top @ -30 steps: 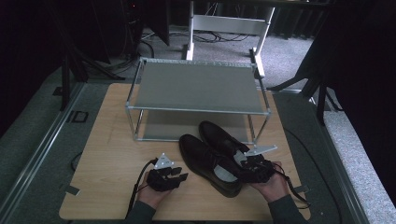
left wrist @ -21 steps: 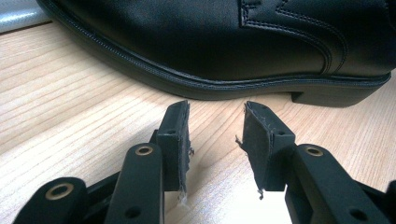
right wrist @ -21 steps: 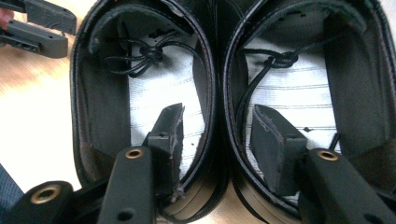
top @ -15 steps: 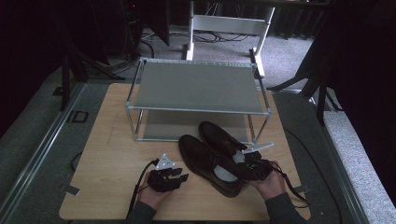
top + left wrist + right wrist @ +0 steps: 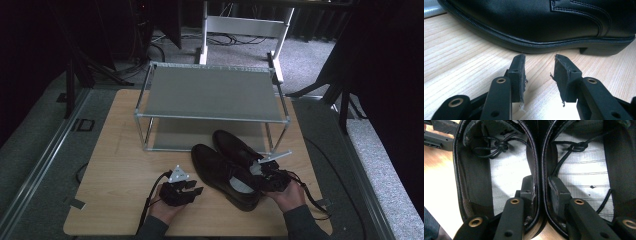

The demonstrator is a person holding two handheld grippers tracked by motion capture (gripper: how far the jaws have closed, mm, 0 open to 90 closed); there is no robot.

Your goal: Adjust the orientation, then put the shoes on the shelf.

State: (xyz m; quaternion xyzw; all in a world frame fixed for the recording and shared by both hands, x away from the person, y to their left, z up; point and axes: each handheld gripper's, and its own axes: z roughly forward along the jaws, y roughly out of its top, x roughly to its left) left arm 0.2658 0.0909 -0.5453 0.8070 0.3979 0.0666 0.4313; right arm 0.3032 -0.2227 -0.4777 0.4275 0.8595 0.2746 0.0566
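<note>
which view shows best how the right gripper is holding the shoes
The right gripper view: the right gripper has one jaw inside each shoe, pinching the two inner walls together. The high view shows it only small and dark at the shoes' heels. The left gripper view shows one shoe's side.

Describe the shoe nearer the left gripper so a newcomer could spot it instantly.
On the wooden table, in front of the metal rack, lie two black shoes side by side. It is the nearer shoe, beside the left gripper, its toe short of the rack.
</note>
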